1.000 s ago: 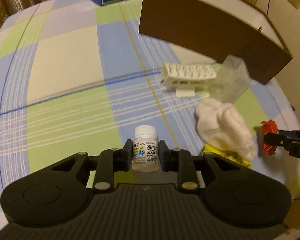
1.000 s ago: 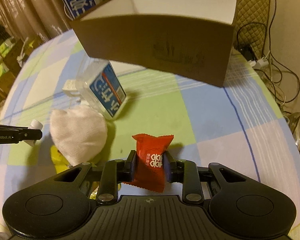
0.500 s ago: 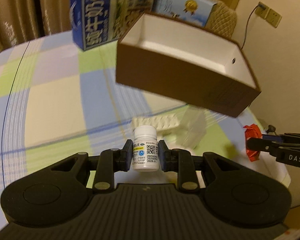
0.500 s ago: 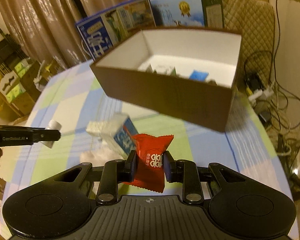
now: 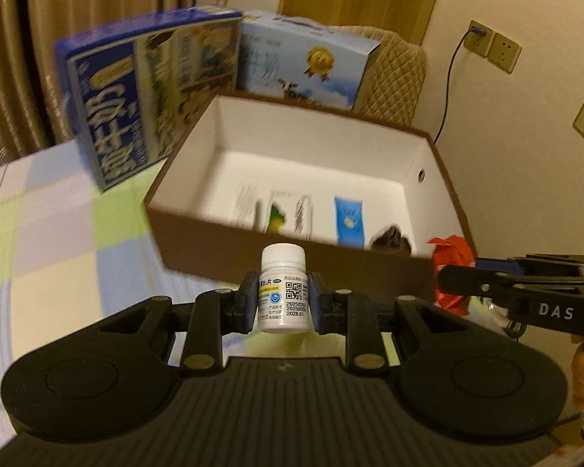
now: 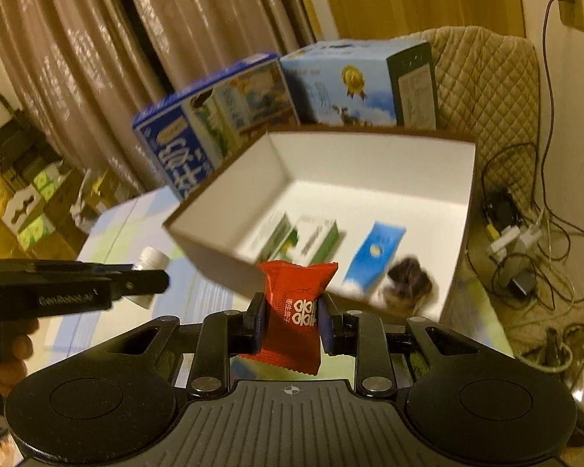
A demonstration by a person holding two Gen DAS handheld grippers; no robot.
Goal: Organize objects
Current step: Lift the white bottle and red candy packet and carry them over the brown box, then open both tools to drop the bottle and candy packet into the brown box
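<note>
1. The white pill bottle (image 5: 283, 288) sits upright, pinched at its label between the pads of the left gripper (image 5: 283, 303), held in the air just short of the brown box (image 5: 292, 249).
2. The red snack packet (image 6: 296, 315) is squeezed across its middle by the right gripper (image 6: 292, 321), also up in front of the brown box's near wall.
3. In the left wrist view, the right gripper comes in from the side with the red packet at its tip, level with the box's near right corner.
4. The brown box is open-topped with a white inside; lying on its floor are two green-and-white cartons (image 6: 311, 235), a blue sachet (image 6: 373, 257) and a dark, blurred item (image 6: 408, 284) near the right wall.
5. Behind the box stand a dark blue milk carton pack (image 5: 136, 93) and a light blue carton box (image 5: 307, 62), with a quilted chair back (image 6: 482, 89) beyond.
6. The box rests on a checked tablecloth (image 5: 50, 233) in green, blue and cream.
</note>
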